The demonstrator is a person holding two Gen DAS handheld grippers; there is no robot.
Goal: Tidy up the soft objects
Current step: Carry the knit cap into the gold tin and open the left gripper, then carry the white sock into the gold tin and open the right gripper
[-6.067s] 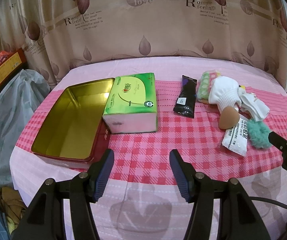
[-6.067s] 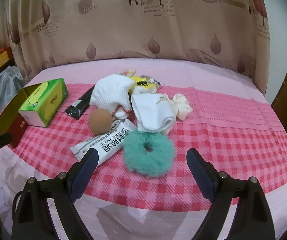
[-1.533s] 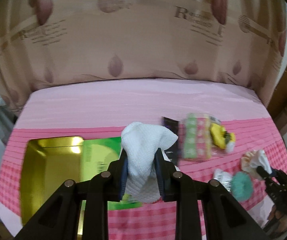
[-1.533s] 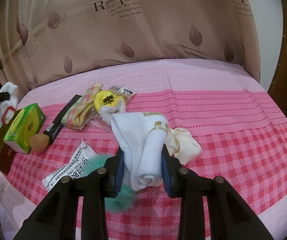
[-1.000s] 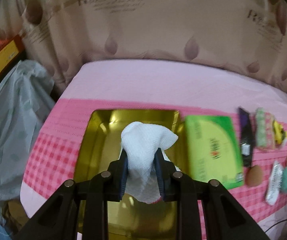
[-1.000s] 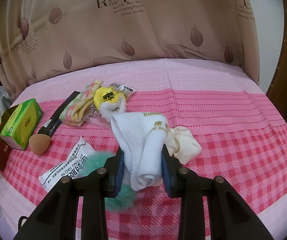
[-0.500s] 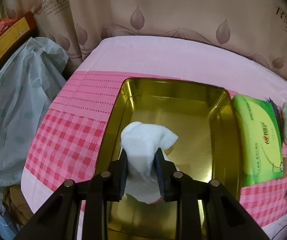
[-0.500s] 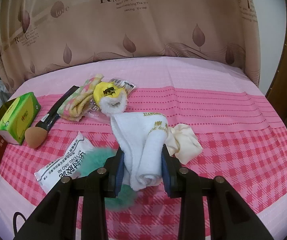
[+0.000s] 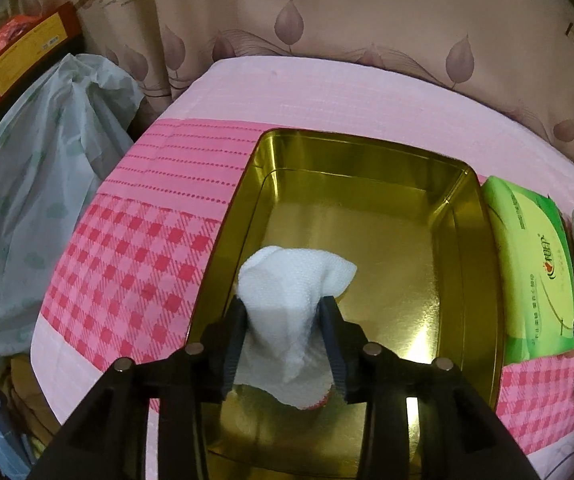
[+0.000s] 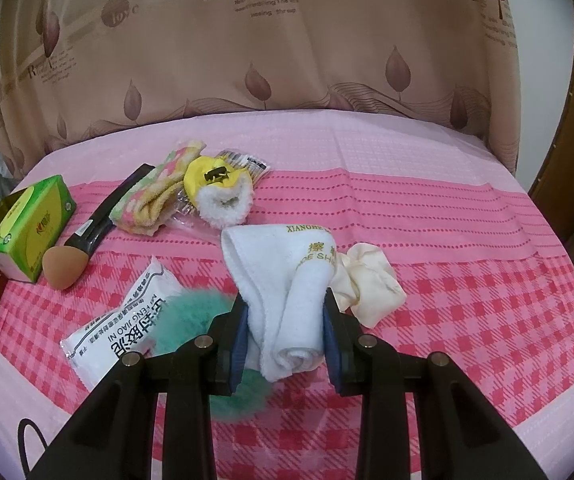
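the left gripper (image 9: 285,326) is clamped on a white sock (image 9: 287,300), held over the near end of the gold tin (image 9: 367,216). a green tissue pack (image 9: 535,272) lies against the tin's right wall. farther right of the tin, the right gripper (image 10: 285,330) is closed on a rolled white towel (image 10: 291,284), with a teal scrunchie (image 10: 195,312) and a cream scrunchie (image 10: 371,284) just beside it.
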